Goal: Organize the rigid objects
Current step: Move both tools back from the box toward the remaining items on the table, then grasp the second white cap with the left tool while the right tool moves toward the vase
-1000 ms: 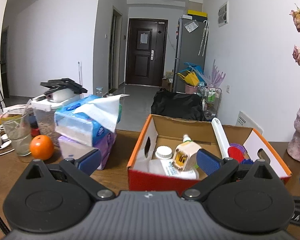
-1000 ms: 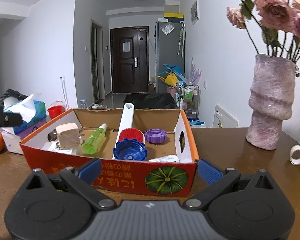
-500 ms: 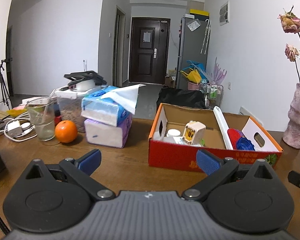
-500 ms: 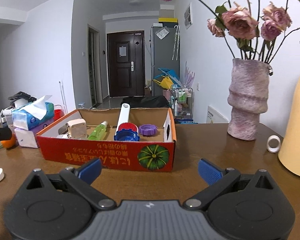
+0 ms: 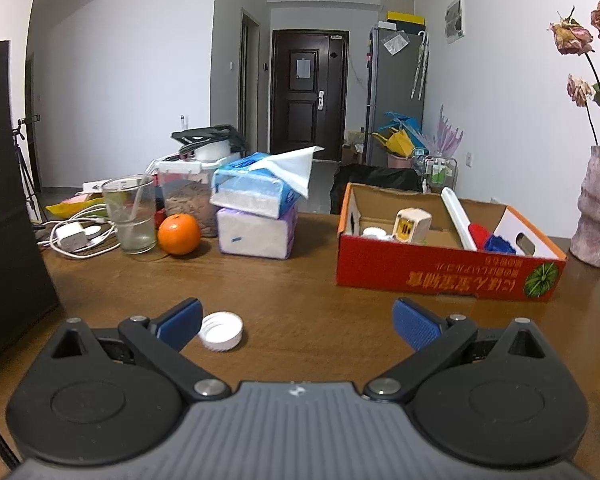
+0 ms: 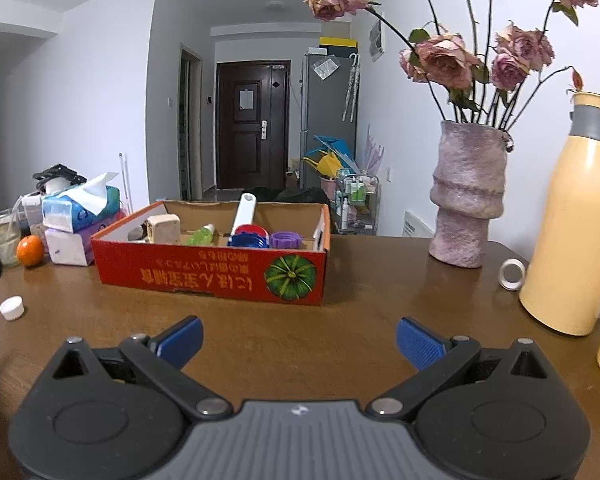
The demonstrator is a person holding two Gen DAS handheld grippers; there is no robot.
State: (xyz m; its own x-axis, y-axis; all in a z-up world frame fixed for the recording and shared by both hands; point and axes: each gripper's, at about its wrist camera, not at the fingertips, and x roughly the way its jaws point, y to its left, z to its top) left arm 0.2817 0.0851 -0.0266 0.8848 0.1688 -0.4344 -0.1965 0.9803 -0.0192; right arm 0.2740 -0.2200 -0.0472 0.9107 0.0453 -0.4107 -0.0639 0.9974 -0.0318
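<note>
Both of my tools are spread wide and hold nothing. My left hand-held gripper [image 5: 297, 322] sits low over the counter [image 5: 300, 280], and a white bottle cap [image 5: 222, 331] lies open side up just beside its left finger — not between the two. The red cardboard box [image 5: 444, 270] stands well beyond, holding a white tube, a beige plug, and blue and red lids. My right hand-held gripper [image 6: 299, 340] faces that box [image 6: 212, 274] from the front — apart from it.
</note>
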